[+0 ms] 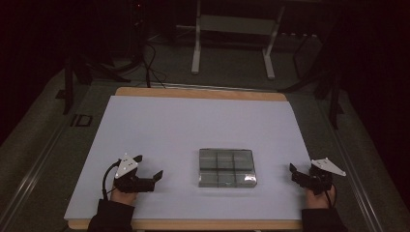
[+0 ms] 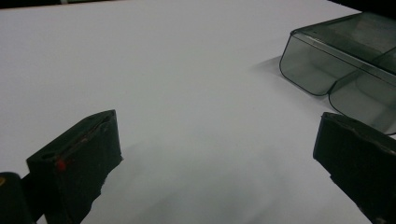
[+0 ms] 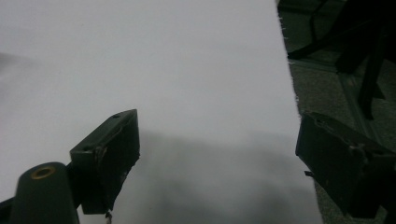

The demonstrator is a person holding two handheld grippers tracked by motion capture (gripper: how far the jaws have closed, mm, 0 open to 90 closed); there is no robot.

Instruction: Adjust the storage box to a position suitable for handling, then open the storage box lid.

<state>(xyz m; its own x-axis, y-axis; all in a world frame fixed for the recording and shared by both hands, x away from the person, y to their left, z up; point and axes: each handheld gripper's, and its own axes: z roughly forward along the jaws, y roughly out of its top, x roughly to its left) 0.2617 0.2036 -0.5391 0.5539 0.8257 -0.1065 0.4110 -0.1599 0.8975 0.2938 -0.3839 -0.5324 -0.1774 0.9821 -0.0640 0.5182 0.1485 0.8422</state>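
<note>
1. Nearest to us, at the bottom of the high view, 2 sleeved forearms come in, each hand holding a hand-held gripper.
2. We see the left hand-held gripper (image 1: 149, 166) near the front left of the surface (image 1: 159, 121), its 2 jaws spread wide and holding nothing; a grey three-cornered plate (image 1: 127, 165) sits on top of it.
3. We see the right hand-held gripper (image 1: 293, 172) at the right edge of the white sheet that covers the surface, jaws likewise spread apart and empty.
4. We find a clear compartment box (image 1: 226, 167) lying flat on the surface between the 2 hand-held grippers, apart from both, in the front half of the sheet. It shows 6 compartments, in 2 rows of 3.
5. In the left gripper view, we see the box (image 2: 336, 70) ahead of the jaw that rises at the right, not touching it.
6. In the right gripper view, we see one jaw over the white sheet and the other past its edge, above the dark floor (image 3: 327, 88).
</note>
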